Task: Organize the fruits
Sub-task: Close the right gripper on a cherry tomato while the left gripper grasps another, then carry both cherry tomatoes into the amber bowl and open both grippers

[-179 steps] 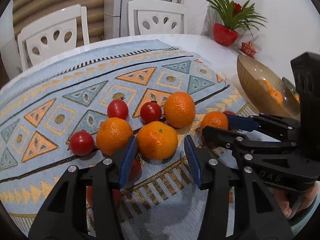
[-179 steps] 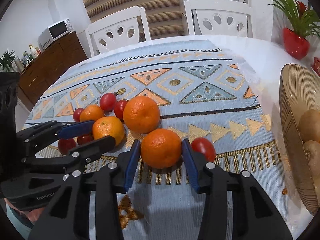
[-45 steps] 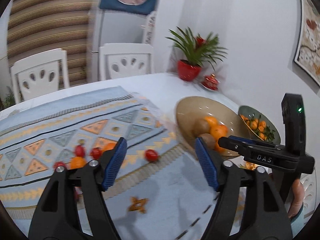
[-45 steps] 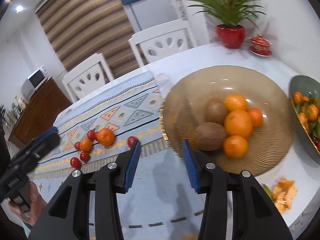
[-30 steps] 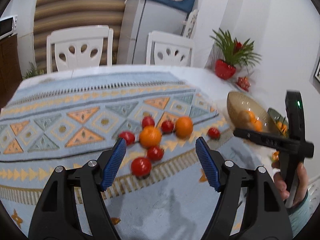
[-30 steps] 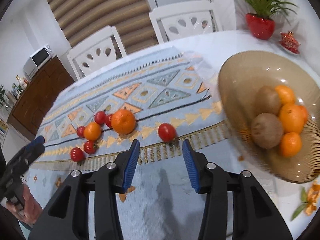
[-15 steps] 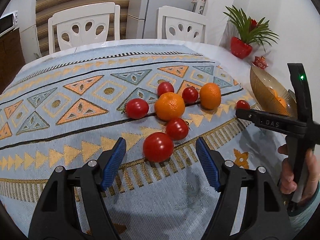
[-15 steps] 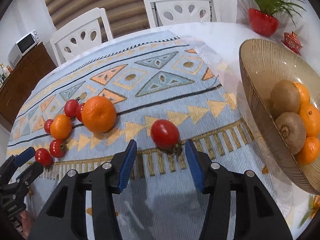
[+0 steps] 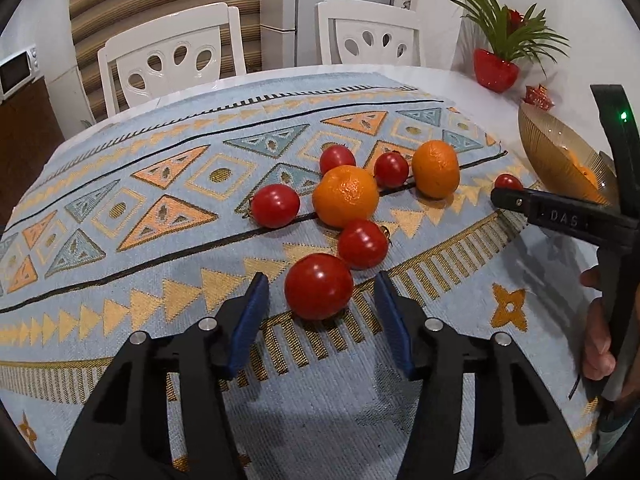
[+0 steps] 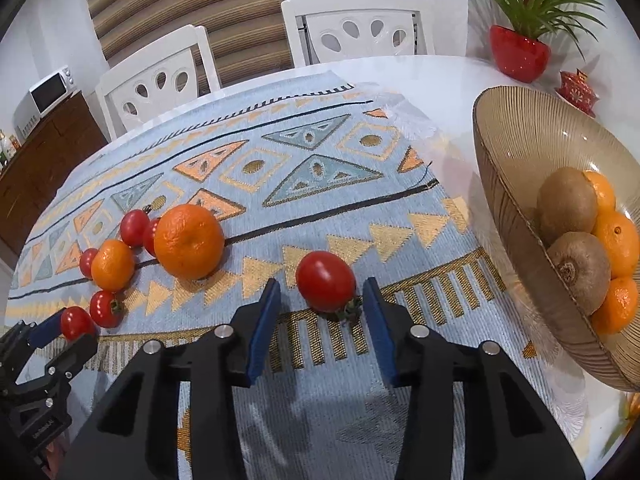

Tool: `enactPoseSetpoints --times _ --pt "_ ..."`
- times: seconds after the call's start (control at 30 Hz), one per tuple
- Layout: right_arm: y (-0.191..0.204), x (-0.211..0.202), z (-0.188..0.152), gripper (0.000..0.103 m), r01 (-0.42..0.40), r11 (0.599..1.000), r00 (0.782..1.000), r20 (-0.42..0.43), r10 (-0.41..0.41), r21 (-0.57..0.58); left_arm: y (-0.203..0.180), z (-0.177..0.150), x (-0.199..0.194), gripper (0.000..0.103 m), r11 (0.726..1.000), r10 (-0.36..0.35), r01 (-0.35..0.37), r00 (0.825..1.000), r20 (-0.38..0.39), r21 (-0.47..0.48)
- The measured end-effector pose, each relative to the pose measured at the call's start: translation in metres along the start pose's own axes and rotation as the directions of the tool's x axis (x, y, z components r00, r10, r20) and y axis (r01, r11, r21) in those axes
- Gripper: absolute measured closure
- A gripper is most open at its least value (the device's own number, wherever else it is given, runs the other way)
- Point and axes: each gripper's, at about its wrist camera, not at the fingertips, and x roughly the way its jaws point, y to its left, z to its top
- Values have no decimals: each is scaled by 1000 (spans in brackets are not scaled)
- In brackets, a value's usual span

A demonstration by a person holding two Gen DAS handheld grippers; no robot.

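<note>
Several red tomatoes and two oranges lie on the patterned blue cloth (image 9: 168,248). In the left wrist view my left gripper (image 9: 320,284) is open, its blue pads flanking the nearest big tomato (image 9: 319,286) without touching it. Behind it sit a smaller tomato (image 9: 362,243) and an orange (image 9: 345,195). In the right wrist view my right gripper (image 10: 320,286) is open around a lone tomato (image 10: 325,281) with its green stem toward me. The amber glass bowl (image 10: 516,152) at the right holds kiwis (image 10: 566,204) and oranges (image 10: 618,236).
Two white chairs (image 9: 172,60) stand at the table's far side. A red pot with a green plant (image 10: 520,54) and a small red jar (image 10: 576,84) sit beyond the bowl. A person's hand (image 9: 600,344) holds the right gripper's handle.
Both grippers have come down and forward from high above the table. Each now has a tomato between its open fingers. The oranges held six seconds ago are gone from the fingers.
</note>
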Motion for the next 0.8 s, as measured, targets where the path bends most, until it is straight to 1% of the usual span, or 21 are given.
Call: enactPoseSetpoints --times 0.03,0.07,0.1,0.13,0.23,0.57,0.67,0.7,0.8 --pt "-1 0 0 66 0 1000 1000 1 0 3 -1 0 0 52 1000 1 -1 1000 1 4" --pt "-2 0 1 70 -2 1000 1000 2 2 8 -1 -1 0 63 1000 0 0 1000 -1 8" --pt "-3 0 1 73 -7 1000 1000 2 7 16 -1 -1 1 68 1000 0 0 1000 -7 10" --pt "-4 0 1 74 -13 1000 1000 3 13 23 -2 -1 2 70 1000 -4 4 1000 -14 10" --pt "-9 -1 1 74 -39 998 999 4 39 43 0 -2 1 70 1000 -18 18 1000 -9 -1" --pt "-2 -4 -2 74 -30 999 999 27 30 16 0 -3 -1 70 1000 -21 21 1000 3 -13" --pt "0 -10 -3 74 -13 1000 998 56 13 7 1 -3 -4 70 1000 -22 22 1000 15 -19" --pt "0 -14 -4 74 3 1000 997 79 -3 8 1 -4 -5 70 1000 -23 24 1000 20 -19" --pt "0 -22 -8 74 2 1000 995 101 -3 3 -2 -5 -11 71 999 -32 33 999 39 -12"
